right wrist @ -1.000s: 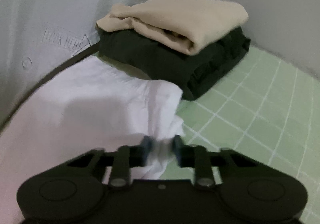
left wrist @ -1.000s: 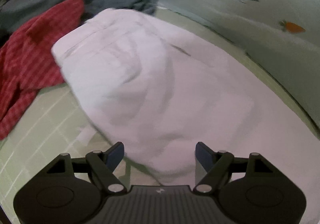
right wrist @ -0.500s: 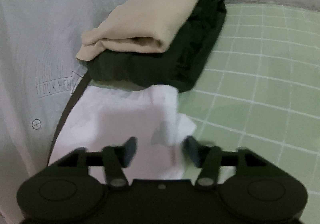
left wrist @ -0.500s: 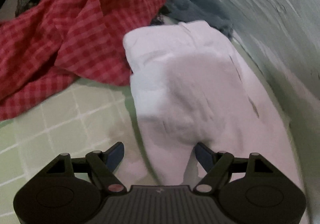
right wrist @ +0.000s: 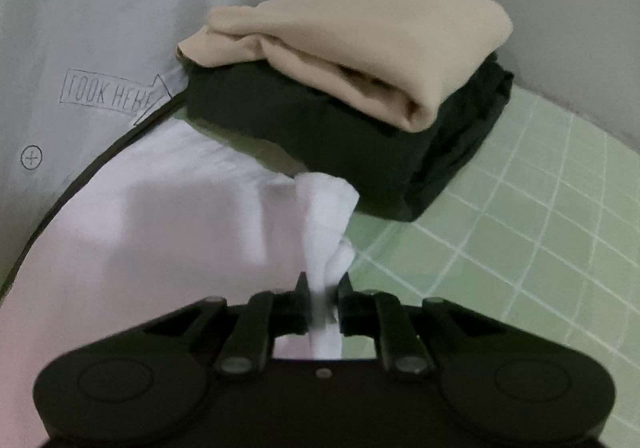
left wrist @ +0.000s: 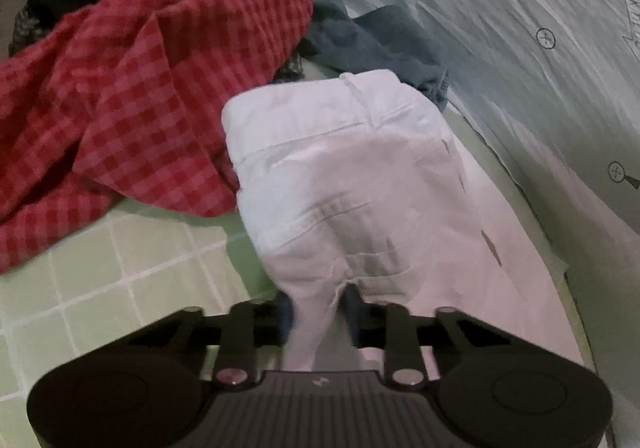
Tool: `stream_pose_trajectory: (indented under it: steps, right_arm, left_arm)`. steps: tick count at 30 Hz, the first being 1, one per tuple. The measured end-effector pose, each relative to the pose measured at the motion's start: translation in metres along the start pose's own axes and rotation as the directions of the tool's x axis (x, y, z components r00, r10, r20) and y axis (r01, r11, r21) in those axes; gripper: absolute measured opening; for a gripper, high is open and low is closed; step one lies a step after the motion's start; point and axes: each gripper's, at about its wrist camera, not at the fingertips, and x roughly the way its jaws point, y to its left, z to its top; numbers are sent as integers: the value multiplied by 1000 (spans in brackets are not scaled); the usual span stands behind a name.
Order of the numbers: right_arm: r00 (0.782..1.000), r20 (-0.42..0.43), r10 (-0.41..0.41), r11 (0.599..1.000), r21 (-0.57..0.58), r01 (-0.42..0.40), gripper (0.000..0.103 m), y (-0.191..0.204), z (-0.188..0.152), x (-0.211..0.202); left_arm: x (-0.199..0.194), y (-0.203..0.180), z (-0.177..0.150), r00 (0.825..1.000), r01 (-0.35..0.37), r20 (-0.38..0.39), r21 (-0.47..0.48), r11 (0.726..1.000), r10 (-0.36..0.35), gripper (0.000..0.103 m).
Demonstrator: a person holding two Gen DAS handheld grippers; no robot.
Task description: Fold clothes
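White trousers (left wrist: 352,184) lie on the green gridded desk (left wrist: 120,272) beside red checked cloth (left wrist: 140,96) | left tongs (left wrist: 316,312) and right tongs (right wrist: 322,300) closing, each pinching white fabric | likely soft, light, floppy; hold bunched edges, both ends.

My left gripper (left wrist: 316,312) is closing, jaws pinching cloth, angled downward; my right gripper (right wrist: 322,300) is closing likewise on cloth.

My right gripper (right wrist: 322,302), jaws closing on a bunched white garment (right wrist: 160,224); beyond, folded beige garment (right wrist: 352,60) atop folded black garment (right wrist: 312,128), green gridded mat (right wrist: 520,232).
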Motion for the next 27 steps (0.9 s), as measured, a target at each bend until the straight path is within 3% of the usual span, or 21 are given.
stream_pose_trajectory:
  steps: [6, 10, 15, 16, 18, 20, 24, 27]
  right_arm:
    - [1000, 6, -14, 999, 29, 13, 10, -45, -17, -22]
    - [999, 18, -49, 997, 60, 48, 10, -85, -36, -42]
    - [993, 48, -107, 992, 78, 103, 9, -135, -48, -63]
    - [990, 54, -133, 988, 80, 129, 5, -142, -46, -66]
    - [964, 63, -260, 965, 41, 257, 0, -151, -39, -73]
    - [954, 63, -294, 956, 19, 294, 0, -164, -32, -77]
    - [970, 61, -237, 969, 88, 231, 4, -172, -32, -89]
    - [979, 70, -191, 977, 113, 183, 11, -161, -38, -98]
  left_arm:
    - [-18, 15, -1, 1000, 10, 12, 52, 999, -11, 15]
    - [-30, 20, -12, 1000, 18, 3, 127, 992, -18, 15]
    - [-50, 35, -31, 1000, 24, -19, 140, 990, -21, 15]
    - [-55, 40, -34, 999, 26, -22, 139, 990, -23, 15]
    - [-61, 50, -38, 999, 39, -31, 146, 988, -35, 15]
    - [-64, 59, -40, 997, 65, -36, 141, 988, -61, 20]
    - [-64, 72, -36, 993, 113, -36, 98, 989, -110, 32]
    - [-62, 77, -26, 991, 131, -18, 49, 990, -130, 57]
